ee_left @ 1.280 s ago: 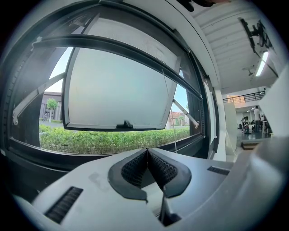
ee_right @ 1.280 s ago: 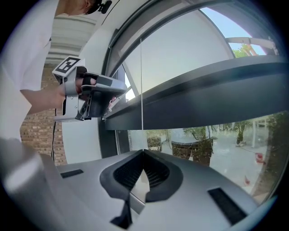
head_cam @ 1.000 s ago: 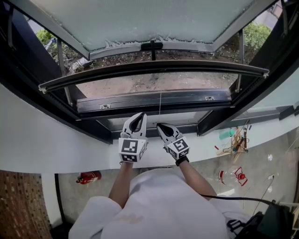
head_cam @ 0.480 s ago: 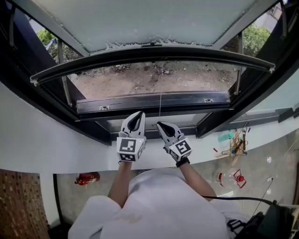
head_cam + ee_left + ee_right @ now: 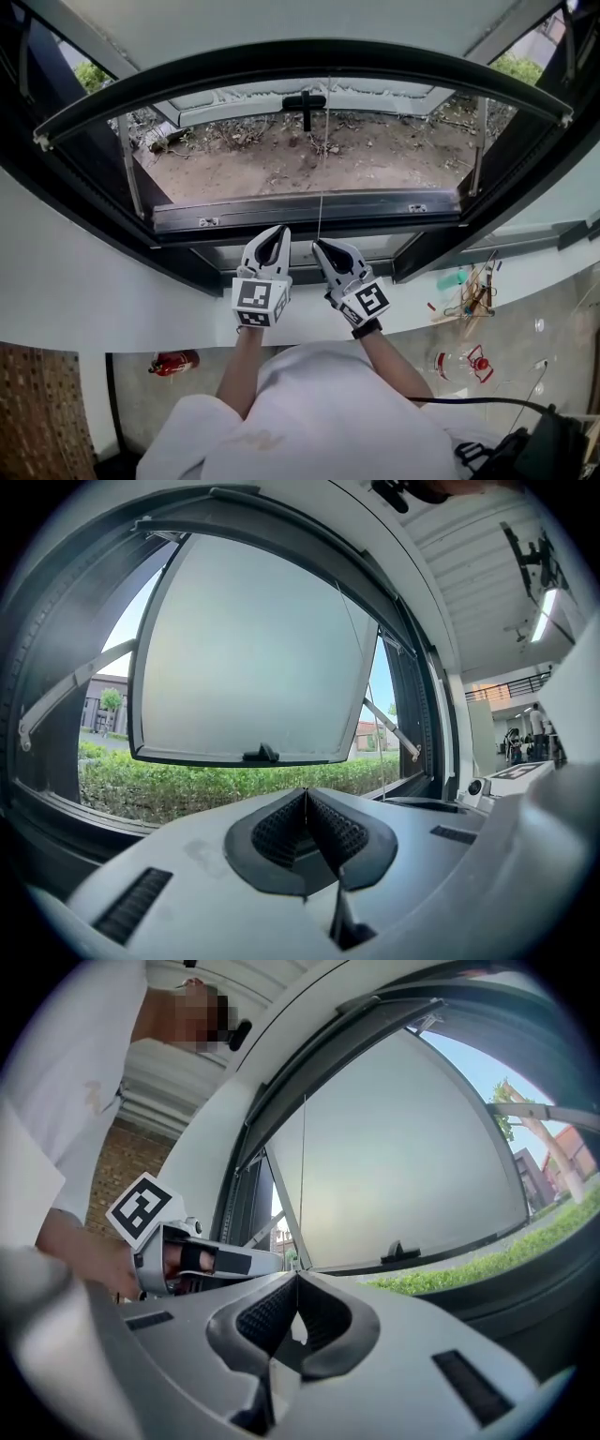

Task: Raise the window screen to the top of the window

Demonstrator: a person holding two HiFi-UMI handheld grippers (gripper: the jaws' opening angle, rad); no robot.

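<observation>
The screen's dark bottom bar (image 5: 300, 56) arches across the upper part of the window opening. A thin pull cord (image 5: 322, 187) hangs from it down to my right gripper (image 5: 322, 246). In the right gripper view the cord (image 5: 303, 1185) runs straight up out of the right gripper (image 5: 297, 1277), whose jaws are shut on it. My left gripper (image 5: 275, 234) is beside it, just left of the cord. In the left gripper view the left gripper (image 5: 306, 791) is shut with nothing seen between its pads. Both point at the window.
Beyond the screen an open frosted sash (image 5: 253, 649) with a black handle (image 5: 305, 98) tilts outward over bare ground and a hedge (image 5: 169, 785). The dark lower window frame (image 5: 300, 211) and white sill (image 5: 112, 300) lie ahead. A red extinguisher (image 5: 173, 361) and clutter (image 5: 469, 281) lie on the floor.
The screen's bottom bar has climbed steadily toward the top of the opening, uncovering more ground outside. My right gripper has lifted slightly with the cord. The left gripper has stayed put.
</observation>
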